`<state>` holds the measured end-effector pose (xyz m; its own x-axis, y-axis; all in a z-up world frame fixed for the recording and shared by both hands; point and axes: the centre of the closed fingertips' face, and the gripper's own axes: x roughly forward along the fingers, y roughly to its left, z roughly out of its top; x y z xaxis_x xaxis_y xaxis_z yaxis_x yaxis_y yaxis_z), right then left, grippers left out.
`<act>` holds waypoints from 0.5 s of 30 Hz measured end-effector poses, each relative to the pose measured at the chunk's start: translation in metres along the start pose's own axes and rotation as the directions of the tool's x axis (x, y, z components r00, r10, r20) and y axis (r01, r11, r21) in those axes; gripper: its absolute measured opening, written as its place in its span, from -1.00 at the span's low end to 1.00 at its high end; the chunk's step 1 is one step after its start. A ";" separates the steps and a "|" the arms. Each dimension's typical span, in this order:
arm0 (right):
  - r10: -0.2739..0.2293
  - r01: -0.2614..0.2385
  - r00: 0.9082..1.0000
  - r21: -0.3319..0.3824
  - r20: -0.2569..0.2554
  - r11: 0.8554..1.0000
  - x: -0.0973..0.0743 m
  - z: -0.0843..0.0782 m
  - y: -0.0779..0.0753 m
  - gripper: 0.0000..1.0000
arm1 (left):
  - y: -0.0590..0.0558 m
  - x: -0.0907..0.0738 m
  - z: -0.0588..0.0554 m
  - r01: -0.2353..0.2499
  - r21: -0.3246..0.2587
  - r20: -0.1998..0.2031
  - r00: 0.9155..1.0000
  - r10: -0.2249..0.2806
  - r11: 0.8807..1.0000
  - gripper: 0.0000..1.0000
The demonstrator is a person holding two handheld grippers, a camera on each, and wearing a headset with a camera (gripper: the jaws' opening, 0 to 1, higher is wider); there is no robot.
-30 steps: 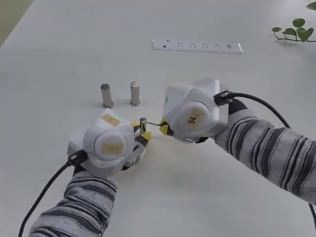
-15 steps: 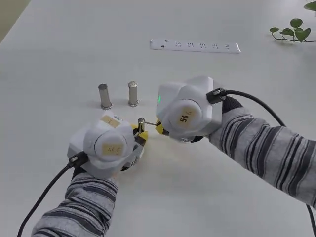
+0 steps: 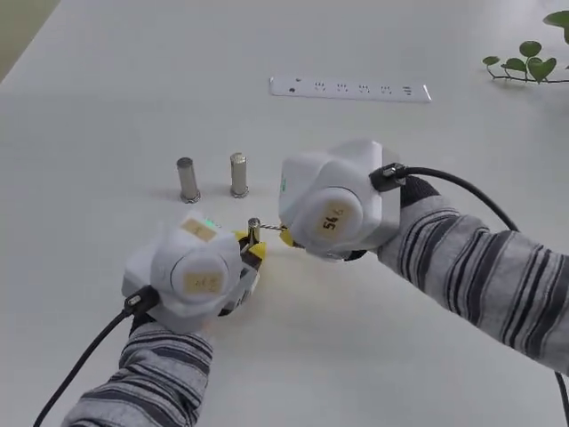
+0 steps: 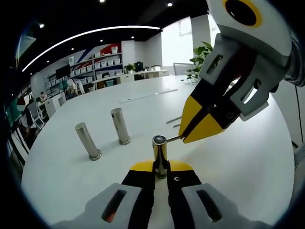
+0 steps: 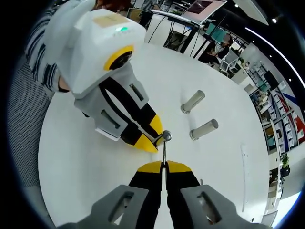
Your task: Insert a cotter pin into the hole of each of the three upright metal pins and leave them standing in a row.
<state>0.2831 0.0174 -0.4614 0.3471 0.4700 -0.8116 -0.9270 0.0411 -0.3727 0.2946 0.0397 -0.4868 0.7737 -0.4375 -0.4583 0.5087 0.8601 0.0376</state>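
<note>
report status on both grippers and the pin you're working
Left gripper shut on upright metal pin. Right gripper shut on cotter pin, tip at the pin's head. Two other metal pins stand behind, clear of the path.

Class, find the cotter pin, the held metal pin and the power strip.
cotter pin [image 5: 164,152]: right gripper view, its thin shaft.
held metal pin [image 4: 159,153]: left gripper view, its barrel.
power strip [image 3: 350,88]: head view, middle of its face.

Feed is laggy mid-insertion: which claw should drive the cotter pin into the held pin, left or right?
Right. The right claw grips the cotter pin, whose tip meets the head of the metal pin. The left claw is shut on that pin, so it likely serves best steadying it.
</note>
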 end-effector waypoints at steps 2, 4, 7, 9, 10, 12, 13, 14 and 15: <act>0.002 -0.002 1.000 -0.001 0.008 1.000 0.000 0.000 0.001 -1.00 | 0.000 0.000 0.000 -0.003 -0.005 0.001 1.000 0.003 1.000 -0.90; 0.004 -0.004 1.000 0.007 0.020 1.000 -0.001 0.001 0.002 -1.00 | 0.000 0.000 0.000 -0.004 -0.002 0.002 1.000 0.004 1.000 -0.90; -0.007 0.007 1.000 -0.008 0.024 1.000 0.000 0.001 -0.001 -1.00 | 0.000 0.001 0.000 -0.002 -0.003 0.002 1.000 0.002 1.000 -0.91; -0.009 0.009 1.000 -0.003 0.025 1.000 0.001 0.001 -0.002 -1.00 | 0.001 0.001 0.000 -0.006 -0.003 0.002 1.000 0.006 1.000 -0.91; -0.012 0.012 0.999 -0.005 0.030 1.000 0.001 0.001 -0.003 -1.00 | 0.001 0.001 0.000 -0.007 -0.008 0.003 1.000 0.007 1.000 -0.91; -0.009 0.009 0.999 0.002 0.034 1.000 0.001 0.001 -0.003 -1.00 | 0.001 0.001 0.000 -0.008 -0.006 0.003 1.000 0.008 1.000 -0.91; -0.007 0.007 0.999 0.002 0.036 1.000 0.001 0.001 -0.002 -1.00 | 0.001 0.001 0.000 -0.010 -0.003 0.002 1.000 0.010 1.000 -0.91; -0.003 0.002 0.998 0.013 0.062 1.000 0.001 0.005 -0.001 -1.00 | 0.000 0.001 0.000 -0.008 0.001 0.003 1.000 0.008 1.000 -0.91; 0.006 -0.008 0.996 0.024 0.088 1.000 0.001 0.009 0.001 -1.00 | 0.000 0.001 0.000 -0.008 0.001 0.003 1.000 0.008 1.000 -0.91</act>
<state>0.2812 0.0255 -0.4589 0.3275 0.5459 -0.7712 -0.9331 0.0585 -0.3548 0.2956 0.0390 -0.4873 0.7786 -0.4318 -0.4554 0.5031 0.8632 0.0416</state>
